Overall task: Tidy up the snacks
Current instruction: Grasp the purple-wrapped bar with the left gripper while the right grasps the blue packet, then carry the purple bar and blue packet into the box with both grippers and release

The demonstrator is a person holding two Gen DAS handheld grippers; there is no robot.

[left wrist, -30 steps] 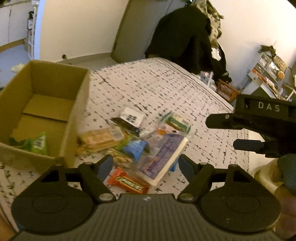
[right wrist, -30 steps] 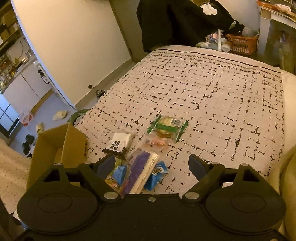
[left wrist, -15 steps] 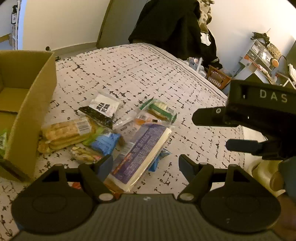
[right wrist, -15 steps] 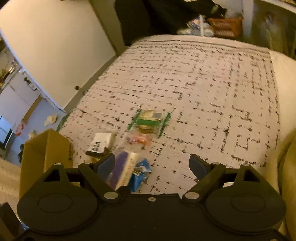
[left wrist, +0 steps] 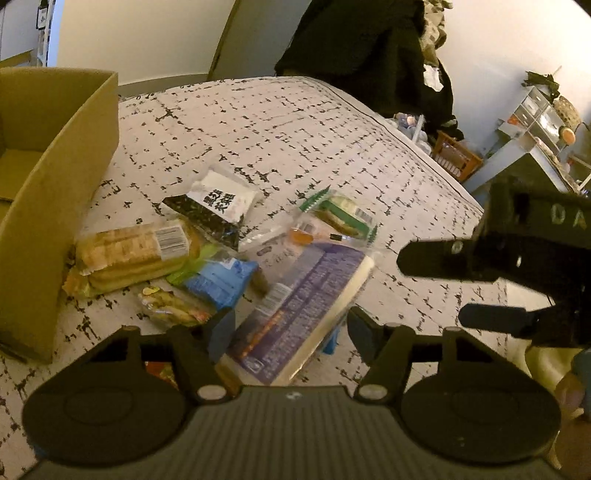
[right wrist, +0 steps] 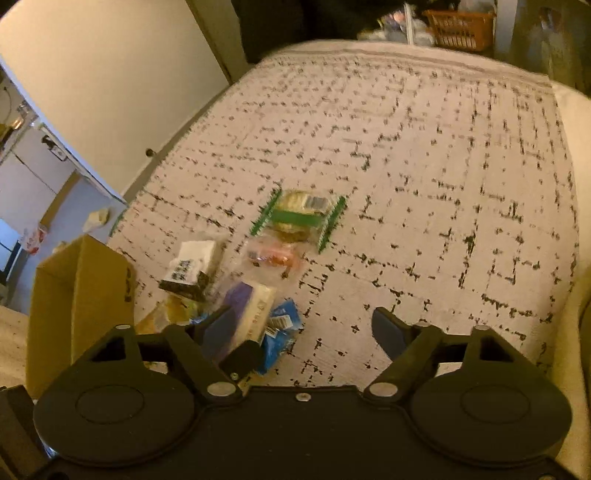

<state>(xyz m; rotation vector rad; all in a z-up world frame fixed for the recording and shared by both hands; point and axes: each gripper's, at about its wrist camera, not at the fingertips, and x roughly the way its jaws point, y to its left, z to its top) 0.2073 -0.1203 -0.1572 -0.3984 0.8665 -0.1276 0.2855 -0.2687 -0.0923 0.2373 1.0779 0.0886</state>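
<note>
The left gripper (left wrist: pixel 290 330) stands partly open over the near end of a long purple-and-white packet (left wrist: pixel 301 306). Its jaws have just been closing, and the packet's near end lies between the fingers, but the pads do not press on it. The packet's long axis runs away from the gripper and slants to the right, its far end near a small clear wrapper with an orange sweet (left wrist: pixel 303 234).

Left of the left gripper's fingers lie a blue packet (left wrist: pixel 218 280) and a crinkled yellow-green wrapper (left wrist: pixel 173 306). Beyond these is a pack of golden biscuits (left wrist: pixel 129 254) lying crosswise, its left end just beside the wall of a cardboard box (left wrist: pixel 55 206). The box stands open-topped at the far left and closes off that side. Farther ahead lies a black-and-white packet (left wrist: pixel 218 203), tilted, and to its right a round green-edged packet (left wrist: pixel 343 214).

The right gripper (right wrist: pixel 301 326) is also partly open with nothing between its fingers; its jaws have just been closing too. It hangs over bare patterned bedspread (right wrist: pixel 424 166), with the snack pile at its left finger and the other gripper's tip just beside that finger. In the left wrist view the right gripper shows at the right, above the bed's edge.

Ahead of and to the right of both grippers the bedspread is wide and free. Its right edge drops toward a cream surface, its far edge toward dark hanging clothes (left wrist: pixel 369 44) and an orange basket (right wrist: pixel 458 26).
</note>
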